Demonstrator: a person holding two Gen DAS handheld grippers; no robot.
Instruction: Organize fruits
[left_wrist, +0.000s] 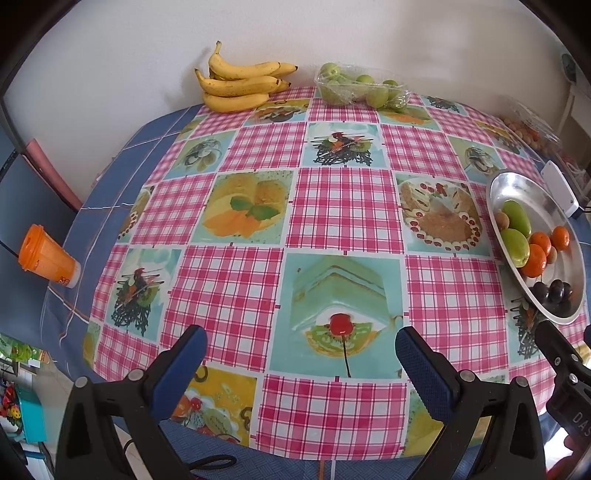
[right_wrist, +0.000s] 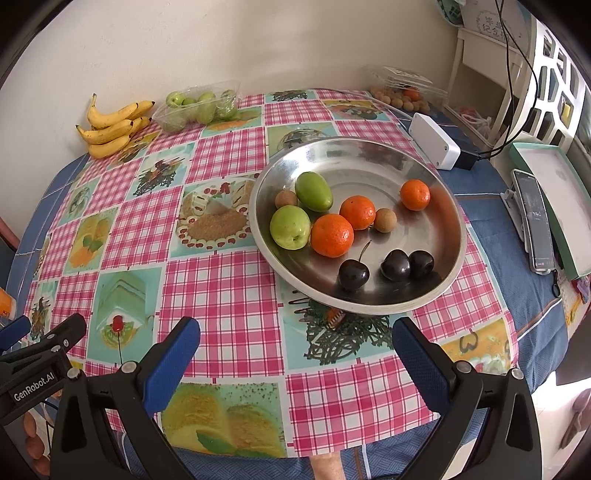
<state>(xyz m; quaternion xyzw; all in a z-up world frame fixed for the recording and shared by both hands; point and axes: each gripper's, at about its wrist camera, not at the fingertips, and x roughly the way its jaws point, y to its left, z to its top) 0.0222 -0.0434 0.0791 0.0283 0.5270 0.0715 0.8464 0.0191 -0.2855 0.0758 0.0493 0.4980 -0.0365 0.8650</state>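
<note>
Fruits: oranges (right_wrist: 331, 235), green ones (right_wrist: 290, 227), cherries (right_wrist: 354, 275) loose in the steel dish (right_wrist: 436, 280) on the counter (right_wrist: 221, 295); bananas (right_wrist: 110, 127) by the wall. Left claw (left_wrist: 299, 354) and right claw (right_wrist: 295, 343) both spread wide, empty, hovering above the cloth. Risks: round fruit rolling from the pads, cherries crushed, dish nudged sliding.

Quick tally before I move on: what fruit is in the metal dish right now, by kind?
In the metal dish:
Green fruits: 2
Oranges: 3
Small brown round fruits: 2
Dark cherries: 3
Total: 10
Both grippers, left and right, are open and hold nothing.
</note>
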